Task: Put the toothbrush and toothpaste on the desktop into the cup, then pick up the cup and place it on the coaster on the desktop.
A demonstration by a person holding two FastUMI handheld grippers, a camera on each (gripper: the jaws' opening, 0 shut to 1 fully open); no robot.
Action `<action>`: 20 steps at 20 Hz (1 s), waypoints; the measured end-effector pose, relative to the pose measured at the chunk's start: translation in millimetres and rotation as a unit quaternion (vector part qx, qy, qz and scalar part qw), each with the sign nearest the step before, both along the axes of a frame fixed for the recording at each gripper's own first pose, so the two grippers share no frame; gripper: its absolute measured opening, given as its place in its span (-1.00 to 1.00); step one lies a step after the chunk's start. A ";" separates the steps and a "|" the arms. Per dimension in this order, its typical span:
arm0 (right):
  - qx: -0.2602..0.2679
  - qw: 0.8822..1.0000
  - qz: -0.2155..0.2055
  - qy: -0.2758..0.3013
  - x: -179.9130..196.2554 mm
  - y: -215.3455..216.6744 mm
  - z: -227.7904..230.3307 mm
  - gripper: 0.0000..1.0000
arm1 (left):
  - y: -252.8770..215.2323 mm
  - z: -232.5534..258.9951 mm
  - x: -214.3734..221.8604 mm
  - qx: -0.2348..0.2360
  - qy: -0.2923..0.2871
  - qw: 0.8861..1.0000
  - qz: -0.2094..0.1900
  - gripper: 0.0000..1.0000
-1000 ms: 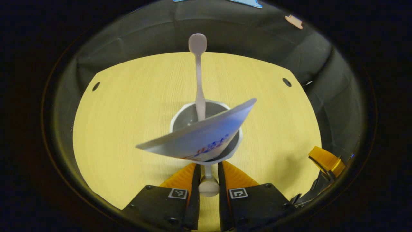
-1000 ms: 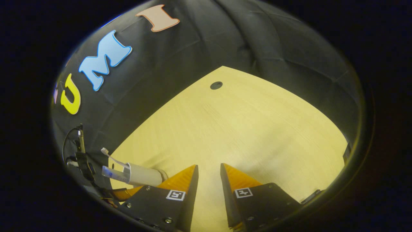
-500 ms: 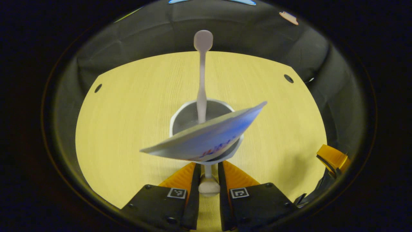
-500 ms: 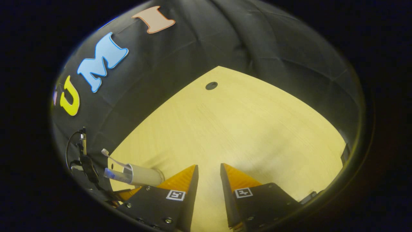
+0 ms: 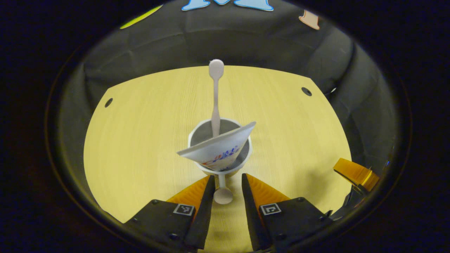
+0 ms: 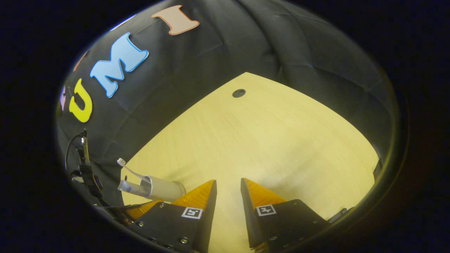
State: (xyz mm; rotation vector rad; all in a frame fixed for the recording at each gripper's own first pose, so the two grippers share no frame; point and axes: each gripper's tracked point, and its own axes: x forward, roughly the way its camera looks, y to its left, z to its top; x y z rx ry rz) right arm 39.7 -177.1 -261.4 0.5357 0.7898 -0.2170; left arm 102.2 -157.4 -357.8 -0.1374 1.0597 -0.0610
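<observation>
So in the left gripper view the white cup [image 5: 220, 149] sits upright on the light wood worktop [image 5: 140, 133], right in front of the left hand-held gripper [image 5: 226, 184]. The toothbrush [image 5: 215, 98] stands in the cup, leaning against the far side of the rim with its head sticking up, and the toothpaste [image 5: 219, 149] tube is in there too, its flat crimped end fanning out over the rim. The cup's little handle knob [image 5: 223, 195] pokes back between the left fingers, which are parted with a gap on both sides of it, so no grip on anything.

In the right gripper view, the right hand-held gripper [image 6: 228, 186] is a bit open with nothing between its fingers, just bare worktop. Off to its left you can see the cup [image 6: 163, 189].

Can't spot a coaster under the cup from either angle.
</observation>
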 end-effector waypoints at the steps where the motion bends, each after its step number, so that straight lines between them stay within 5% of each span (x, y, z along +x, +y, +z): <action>1: 0.000 1.000 0.004 -0.002 -0.3 3.5 1.9 -0.18 | -0.1 2.8 -1.1 -0.002 -0.002 1.000 -0.001 -0.02; 4: -0.002 1.000 0.014 -0.007 -0.7 14.4 6.5 -0.02 | 0.6 7.6 -7.2 -0.009 -0.004 1.000 -0.001 0.07; 5: -0.004 1.000 0.017 -0.009 -2.4 17.8 8.4 -0.19 | 0.9 9.2 -9.0 -0.012 -0.006 1.000 0.000 0.07; 7: -0.008 1.000 0.025 -0.013 -5.0 25.5 12.3 -0.19 | 4.2 17.7 -13.0 -0.014 -0.014 1.000 0.002 0.07; 9: -0.011 0.999 0.035 -0.017 -7.7 35.5 16.7 -0.02 | 7.4 28.2 -20.4 -0.016 -0.024 1.000 0.003 0.17; 11: -0.013 0.998 0.048 -0.023 -11.6 48.9 21.8 -0.19 | 17.0 36.2 -27.7 -0.019 -0.034 0.999 0.006 0.07; 12: -0.013 0.998 0.056 -0.028 -12.4 57.9 25.3 -0.02 | 21.6 41.3 -31.2 -0.019 -0.039 0.999 0.008 0.17; 13: -0.016 0.997 0.065 -0.033 -13.6 66.0 30.3 -0.19 | 27.2 48.0 -34.4 -0.020 -0.046 0.999 0.012 0.07; 16: -0.034 0.993 0.095 -0.066 -15.7 89.5 55.0 -0.19 | 43.3 74.3 -41.8 -0.032 -0.094 0.995 0.032 0.08; 17: -0.042 0.990 0.104 -0.080 -15.8 97.2 64.5 -0.02 | 51.0 85.3 -44.7 -0.038 -0.113 0.992 0.038 0.17; 18: -0.051 0.988 0.112 -0.095 -16.9 103.6 74.5 -0.19 | 58.4 96.6 -48.4 -0.040 -0.132 0.989 0.043 0.17; 20: -0.071 0.982 0.127 -0.122 -17.1 116.1 95.7 -0.19 | 71.6 117.7 -51.9 -0.042 -0.172 0.983 0.050 0.07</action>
